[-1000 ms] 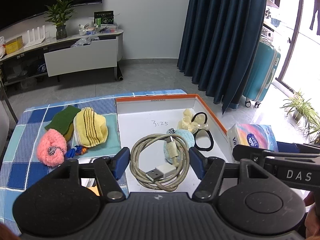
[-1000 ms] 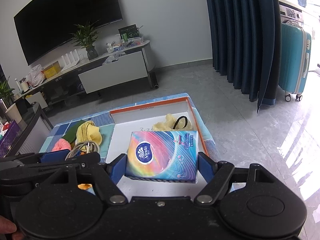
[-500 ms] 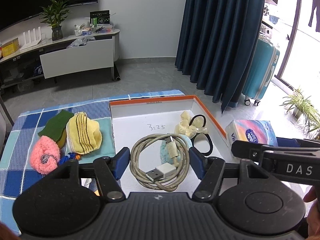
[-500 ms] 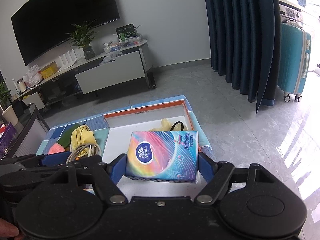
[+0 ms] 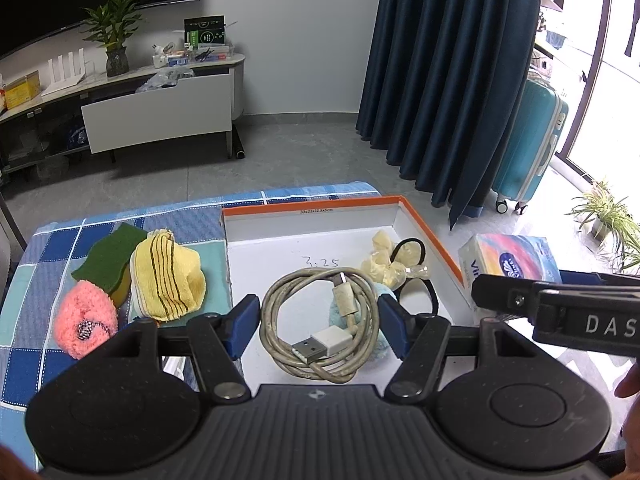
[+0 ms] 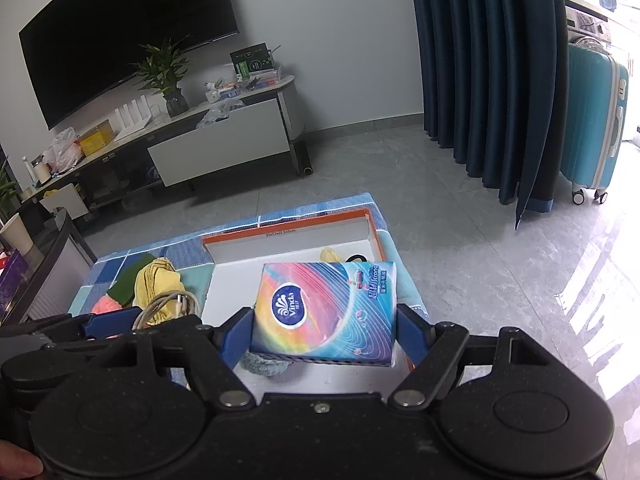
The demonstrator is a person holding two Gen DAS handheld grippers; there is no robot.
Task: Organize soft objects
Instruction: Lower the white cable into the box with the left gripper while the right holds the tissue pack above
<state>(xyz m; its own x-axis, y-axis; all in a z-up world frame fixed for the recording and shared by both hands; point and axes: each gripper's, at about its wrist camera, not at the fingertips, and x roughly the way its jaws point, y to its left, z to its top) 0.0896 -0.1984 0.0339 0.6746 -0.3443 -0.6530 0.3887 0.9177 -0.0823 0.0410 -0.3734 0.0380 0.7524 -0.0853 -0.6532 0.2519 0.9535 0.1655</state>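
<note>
Both grippers tilt downward side by side, the left gripper (image 5: 319, 322) clamped on a coiled cable and the right gripper (image 6: 324, 330) on a tissue pack.

One coiled USB cable (image 5: 320, 320), one tissue pack (image 6: 326, 312), one orange-rimmed box (image 5: 430, 228). On the left: one pink fluffy ball (image 5: 84, 324), one yellow striped cloth (image 5: 168, 280), one green sponge (image 5: 108, 256). Far right in the box: two black hair ties (image 5: 416, 276), one blue puff (image 5: 376, 350).

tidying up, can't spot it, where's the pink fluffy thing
Left wrist view, far left on the checked cloth: the pink puff lies outside the box, beside the sponge.
</note>
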